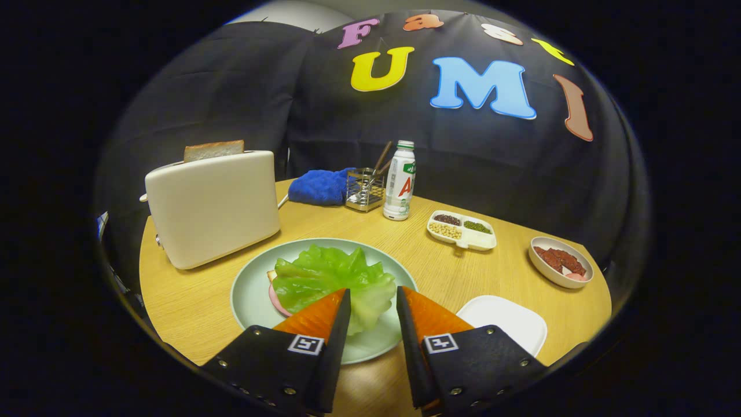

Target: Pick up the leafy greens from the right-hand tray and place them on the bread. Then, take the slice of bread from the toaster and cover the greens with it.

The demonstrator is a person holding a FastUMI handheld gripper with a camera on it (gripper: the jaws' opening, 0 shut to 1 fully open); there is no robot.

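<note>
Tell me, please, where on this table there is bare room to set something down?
The widest bare wood of the table lies between the green plate, divided dish and small bowl. Another strip runs below the toaster, left of the plate. It is crowded behind, around the blue cloth, wire holder and bottle. The tongs stand open over the greens.

Soft overhead light is falling evenly on my desk (191, 307) — shadows are staying faint, the toaster (214, 208) is showing mild sheen, and fisheye bending is curving the edges.
</note>
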